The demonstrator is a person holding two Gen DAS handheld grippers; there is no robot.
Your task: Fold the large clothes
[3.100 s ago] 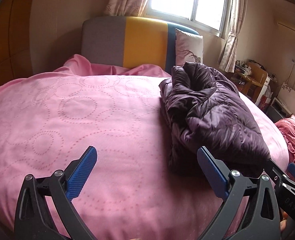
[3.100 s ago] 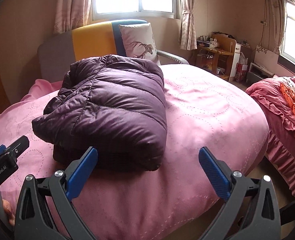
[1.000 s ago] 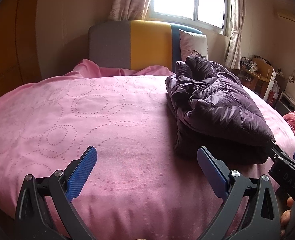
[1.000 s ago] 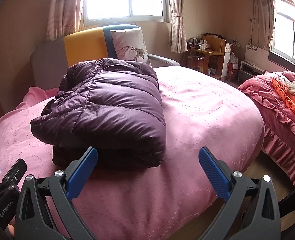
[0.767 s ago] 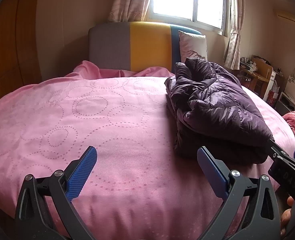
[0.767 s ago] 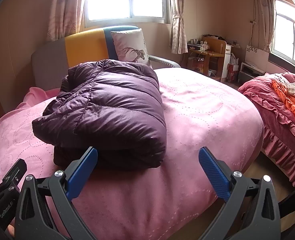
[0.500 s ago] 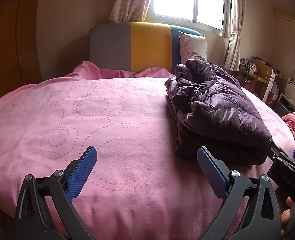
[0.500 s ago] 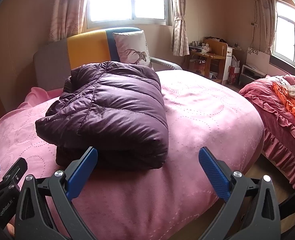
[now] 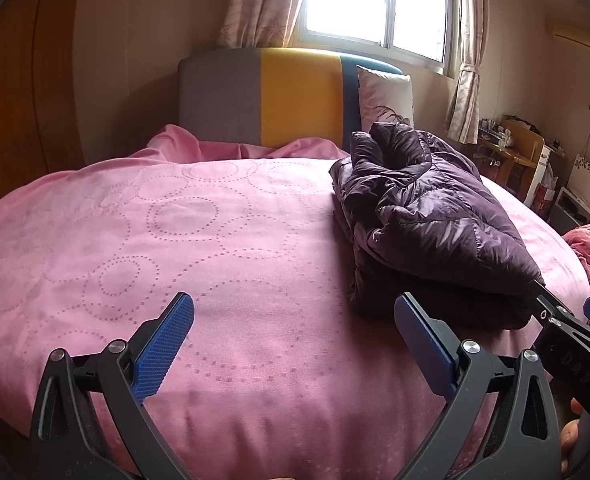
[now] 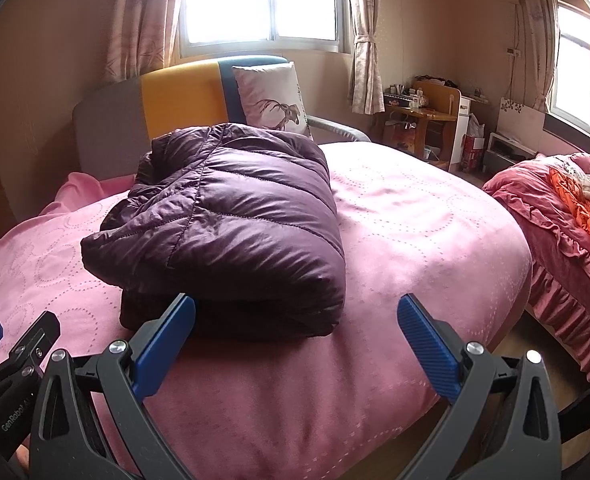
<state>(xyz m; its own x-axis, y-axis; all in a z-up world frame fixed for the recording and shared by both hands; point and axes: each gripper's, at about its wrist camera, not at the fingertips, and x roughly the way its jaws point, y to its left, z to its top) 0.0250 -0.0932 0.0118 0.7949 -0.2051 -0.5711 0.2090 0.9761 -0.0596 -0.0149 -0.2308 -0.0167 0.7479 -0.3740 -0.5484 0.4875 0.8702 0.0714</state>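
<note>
A dark purple quilted puffer jacket lies folded in a thick bundle on the pink bedspread; it also shows in the right wrist view. My left gripper is open and empty, held over the near edge of the bed, left of the jacket. My right gripper is open and empty, just in front of the jacket's near fold. Each gripper shows at the other view's edge.
A grey, yellow and blue headboard and a deer-print pillow stand behind the jacket. A second bed with red and orange bedding is on the right. A wooden desk stands by the far wall.
Both grippers have drawn back slightly from the bed and stay open. The folded jacket has not moved.
</note>
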